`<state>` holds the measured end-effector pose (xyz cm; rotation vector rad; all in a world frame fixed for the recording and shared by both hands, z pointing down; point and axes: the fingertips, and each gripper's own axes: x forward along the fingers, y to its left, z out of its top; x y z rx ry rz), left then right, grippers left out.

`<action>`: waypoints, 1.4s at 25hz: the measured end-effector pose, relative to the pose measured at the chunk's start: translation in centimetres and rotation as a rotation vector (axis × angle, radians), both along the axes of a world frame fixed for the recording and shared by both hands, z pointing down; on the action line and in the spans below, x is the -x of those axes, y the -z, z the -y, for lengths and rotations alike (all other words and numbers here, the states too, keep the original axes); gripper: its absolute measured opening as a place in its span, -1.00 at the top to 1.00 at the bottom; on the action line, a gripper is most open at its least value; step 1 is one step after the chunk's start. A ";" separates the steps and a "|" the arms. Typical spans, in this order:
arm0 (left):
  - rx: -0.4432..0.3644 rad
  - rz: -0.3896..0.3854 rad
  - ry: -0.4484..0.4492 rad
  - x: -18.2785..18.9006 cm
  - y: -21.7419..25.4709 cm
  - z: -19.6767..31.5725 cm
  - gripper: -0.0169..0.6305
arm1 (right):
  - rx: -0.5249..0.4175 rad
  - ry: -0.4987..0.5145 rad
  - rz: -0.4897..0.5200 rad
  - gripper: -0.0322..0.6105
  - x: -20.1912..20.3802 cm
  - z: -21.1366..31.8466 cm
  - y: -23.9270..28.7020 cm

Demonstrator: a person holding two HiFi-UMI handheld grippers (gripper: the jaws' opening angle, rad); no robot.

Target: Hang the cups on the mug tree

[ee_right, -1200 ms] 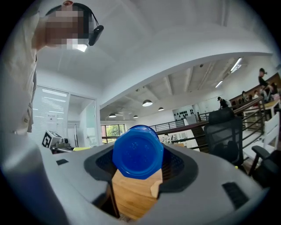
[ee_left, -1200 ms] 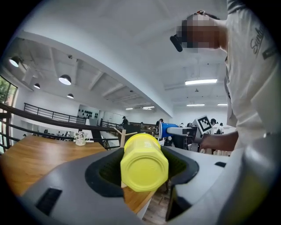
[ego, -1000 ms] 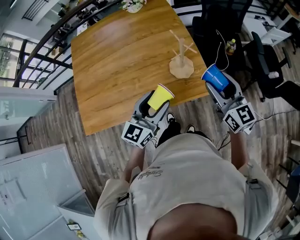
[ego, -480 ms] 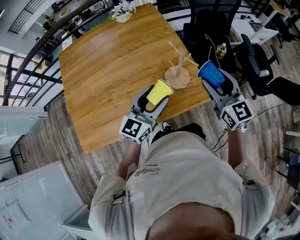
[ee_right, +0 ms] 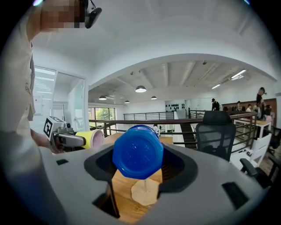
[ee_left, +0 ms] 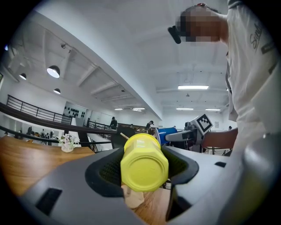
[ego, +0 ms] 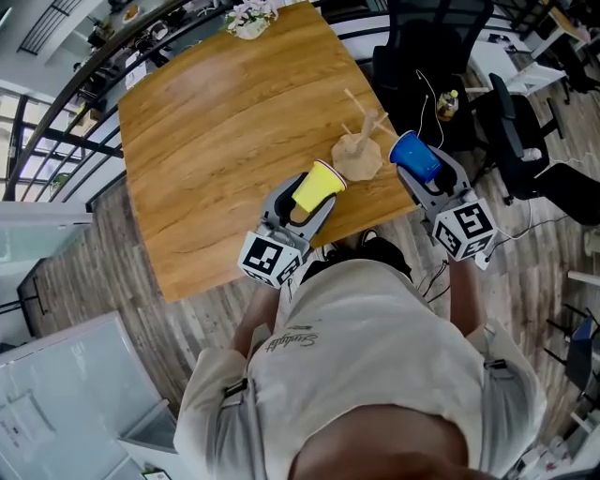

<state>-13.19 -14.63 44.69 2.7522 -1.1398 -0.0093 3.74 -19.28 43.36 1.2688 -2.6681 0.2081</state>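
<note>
A wooden mug tree [ego: 361, 141] stands near the table's near right corner, its pegs bare; its base [ee_right: 145, 190] shows below the blue cup in the right gripper view. My left gripper [ego: 302, 204] is shut on a yellow cup [ego: 316, 187], held just left of the tree, bottom toward the camera [ee_left: 144, 163]. My right gripper [ego: 424, 173] is shut on a blue cup [ego: 413, 156] just right of the tree, with its bottom [ee_right: 138, 152] facing the camera. Each cup also shows in the other gripper's view: the blue cup [ee_left: 169, 133] and the yellow cup [ee_right: 91, 138].
The wooden table [ego: 225, 122] carries a small flower vase [ego: 249, 19] at its far edge. Black office chairs [ego: 427, 47] stand to the right of the table, one with a bottle [ego: 447, 103] on it. A railing [ego: 56, 131] runs along the left.
Both grippers have moved in toward the mug tree with their cups. The blue cup now sits closer to the tree's right side; the yellow cup closer to its left.
</note>
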 end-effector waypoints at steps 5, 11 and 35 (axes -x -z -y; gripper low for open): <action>0.000 0.024 0.035 -0.6 1.1 0.9 0.13 | 0.031 0.062 -0.038 0.11 0.0 1.5 -0.5; 0.002 0.062 0.045 -1.8 1.2 1.5 0.13 | 0.068 0.133 -0.026 0.11 0.5 2.5 -1.9; 0.004 0.056 0.142 1.1 1.0 2.5 0.13 | 0.063 0.186 -0.205 0.10 3.3 4.9 -5.6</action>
